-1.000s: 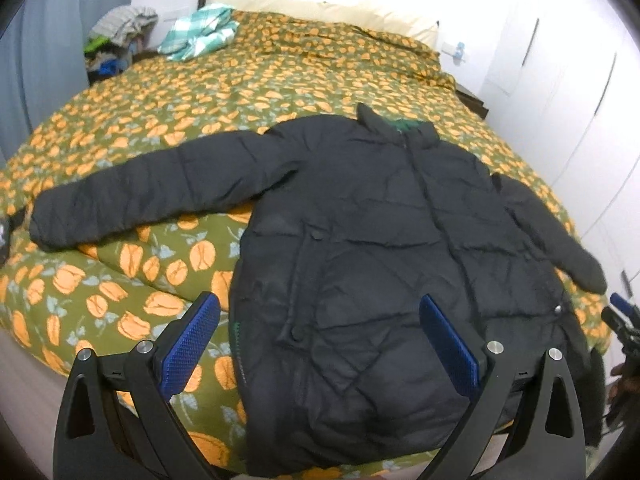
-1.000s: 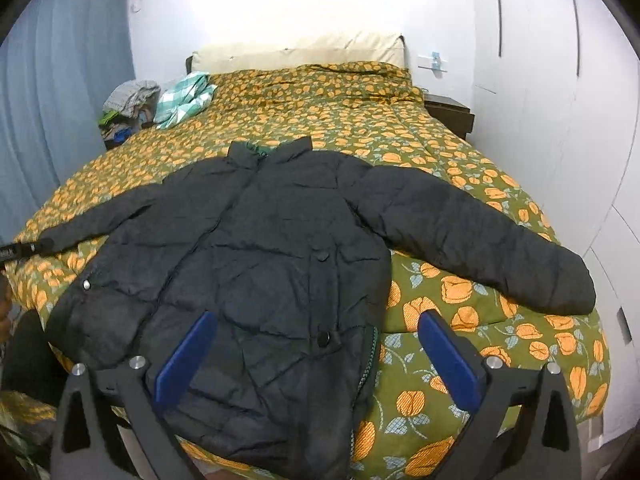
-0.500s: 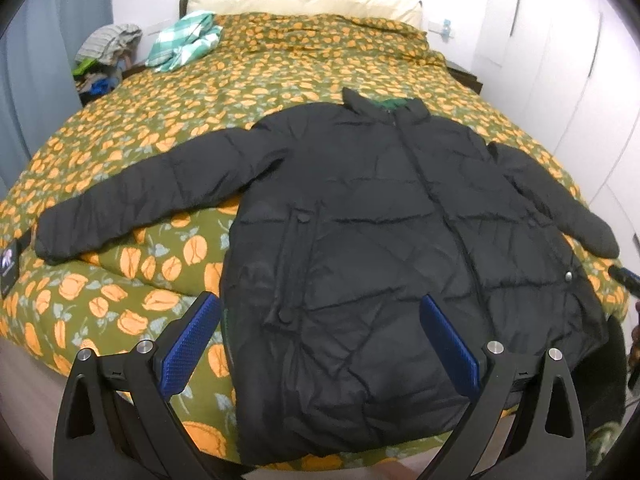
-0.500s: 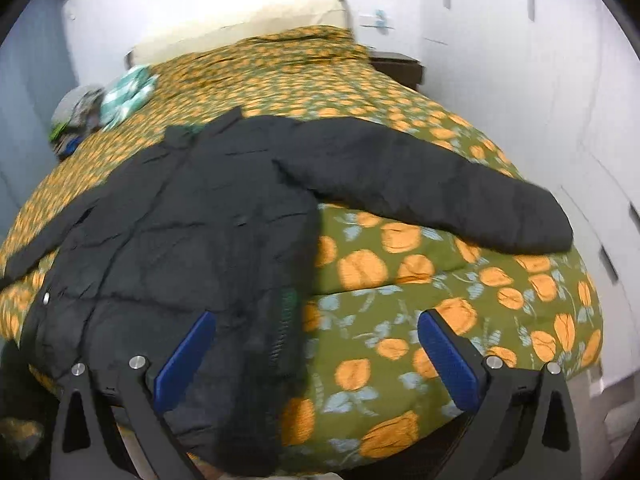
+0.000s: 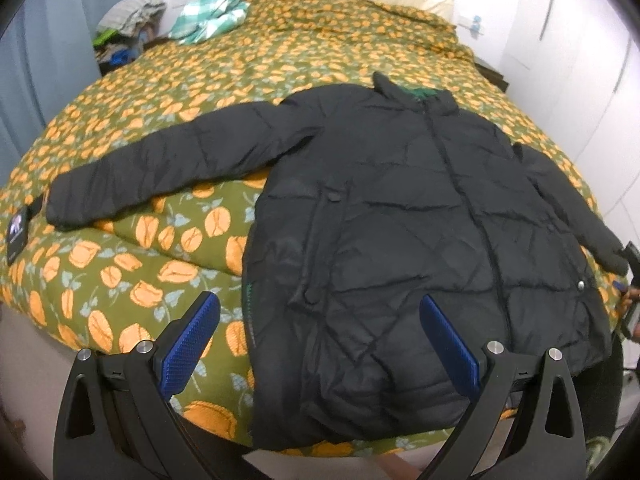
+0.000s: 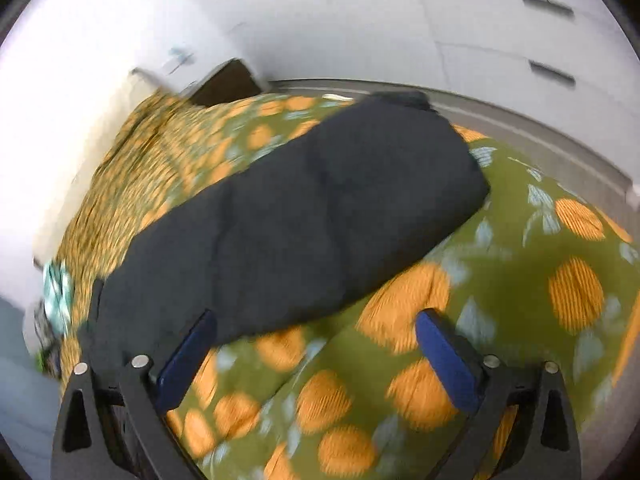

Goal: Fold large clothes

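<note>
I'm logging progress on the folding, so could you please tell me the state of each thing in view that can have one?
Black jacket: spread flat on the bed, front closed, not yet folded.
Jacket sleeves: both stretched outward, unfolded.
Bedspread: laid over the bed, lightly rumpled.
Checked cloth: crumpled near the pillows.
Left tool: open, empty, above the jacket hem.
Right tool: open, just been closing slightly, nothing between its pads, near one sleeve.

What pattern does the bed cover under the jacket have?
Olive-green bed cover with orange flowers; the left wrist view shows it best.
</note>
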{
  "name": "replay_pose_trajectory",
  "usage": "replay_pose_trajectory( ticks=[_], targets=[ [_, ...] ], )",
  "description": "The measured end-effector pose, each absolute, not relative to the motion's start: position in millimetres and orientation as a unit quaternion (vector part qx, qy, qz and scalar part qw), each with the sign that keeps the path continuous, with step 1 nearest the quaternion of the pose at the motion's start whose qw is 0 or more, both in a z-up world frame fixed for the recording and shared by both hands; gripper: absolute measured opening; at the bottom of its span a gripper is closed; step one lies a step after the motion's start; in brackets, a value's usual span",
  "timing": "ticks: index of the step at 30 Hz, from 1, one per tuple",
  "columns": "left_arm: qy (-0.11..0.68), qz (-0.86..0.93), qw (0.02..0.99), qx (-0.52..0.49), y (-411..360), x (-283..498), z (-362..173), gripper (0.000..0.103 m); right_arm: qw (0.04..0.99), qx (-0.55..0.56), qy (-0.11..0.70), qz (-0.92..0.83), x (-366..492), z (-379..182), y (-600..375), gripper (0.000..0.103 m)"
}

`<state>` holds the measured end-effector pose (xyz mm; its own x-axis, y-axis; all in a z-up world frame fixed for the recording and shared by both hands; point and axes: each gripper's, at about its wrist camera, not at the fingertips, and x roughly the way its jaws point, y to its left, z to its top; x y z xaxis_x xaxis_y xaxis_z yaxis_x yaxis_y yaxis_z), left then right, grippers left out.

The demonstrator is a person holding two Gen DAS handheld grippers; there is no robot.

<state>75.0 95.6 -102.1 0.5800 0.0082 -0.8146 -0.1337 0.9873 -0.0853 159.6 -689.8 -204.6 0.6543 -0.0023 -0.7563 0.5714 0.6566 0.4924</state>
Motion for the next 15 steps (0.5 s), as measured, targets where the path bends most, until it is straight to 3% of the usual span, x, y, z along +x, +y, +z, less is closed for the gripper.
replay_pose_trajectory(
  ticks=[3,4,7,10,15],
  targets=[
    [0.451,0.044,0.889,-0.071,97,76,-99,0.1,0.809,0.429,0.348,-0.201,164,-217,-711,0.09],
    [0.45,0.046,0.889,-0.071,97,76,-100,0.1,0.804,0.44,0.339,-0.212,165,-219,-716,0.08],
    [0.453,0.046,0.887,-0.072,97,76,-104,0.1,0.798,0.449,0.332,-0.226,168,-218,-719,0.023],
    [0.459,0.044,0.885,-0.07,97,75,-109,0.1,0.816,0.433,0.314,-0.22,166,-201,-715,0.012],
    [0.459,0.045,0.885,-0.065,98,73,-115,0.1,0.893,0.294,0.296,-0.167,171,-124,-670,0.009]
  ],
)
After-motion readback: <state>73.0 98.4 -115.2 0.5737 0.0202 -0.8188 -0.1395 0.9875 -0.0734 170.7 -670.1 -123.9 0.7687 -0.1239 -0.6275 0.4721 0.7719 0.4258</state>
